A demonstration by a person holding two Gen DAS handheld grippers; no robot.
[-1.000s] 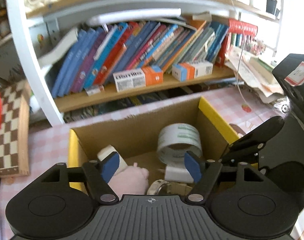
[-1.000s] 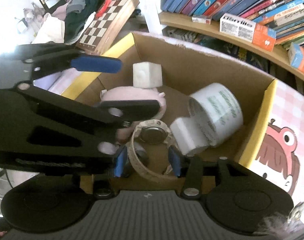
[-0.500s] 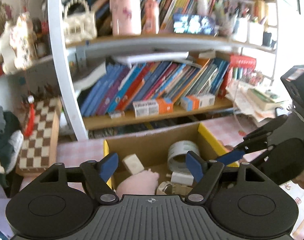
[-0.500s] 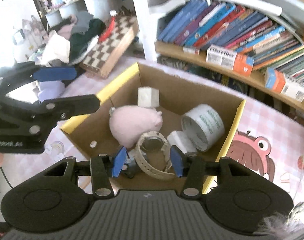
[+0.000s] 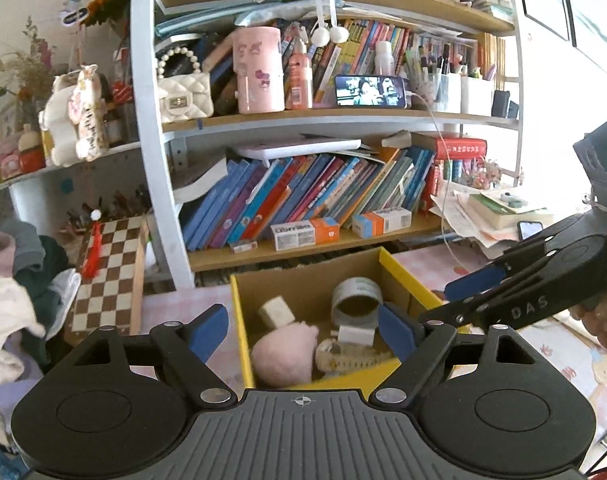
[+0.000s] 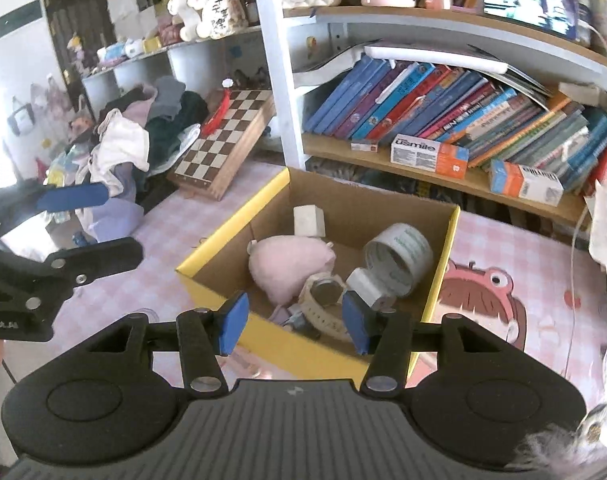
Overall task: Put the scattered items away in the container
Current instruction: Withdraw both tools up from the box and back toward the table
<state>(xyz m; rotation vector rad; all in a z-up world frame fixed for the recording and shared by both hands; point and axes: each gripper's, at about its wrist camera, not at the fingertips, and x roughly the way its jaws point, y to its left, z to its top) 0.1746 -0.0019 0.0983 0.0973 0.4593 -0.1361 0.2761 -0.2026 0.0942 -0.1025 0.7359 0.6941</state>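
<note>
A cardboard box with yellow rims (image 5: pixel 239 320) (image 6: pixel 451 240) stands on the pink checked table. Inside lie a pink plush toy (image 5: pixel 283 354) (image 6: pixel 289 266), a white cube (image 5: pixel 275 312) (image 6: pixel 308 220), a tape roll (image 5: pixel 357 300) (image 6: pixel 399 254), a white adapter (image 5: pixel 355 335) (image 6: pixel 363 285) and a cream watch (image 5: pixel 349 358) (image 6: pixel 323 300). My left gripper (image 5: pixel 303 330) is open and empty, above the box's near side. My right gripper (image 6: pixel 294 322) is open and empty, above the box's front edge; it also shows in the left wrist view (image 5: pixel 475 280).
A bookshelf full of books (image 5: pixel 303 200) (image 6: pixel 443 112) stands behind the box. A chessboard (image 5: pixel 107 272) (image 6: pixel 223 136) and a pile of clothes (image 6: pixel 135 136) lie to the left. Papers (image 5: pixel 487 208) are stacked to the right.
Both grippers have pulled up and back from the box, so more of the shelf and table shows. The right gripper's jaws have opened wider. The items in the box have not moved.
</note>
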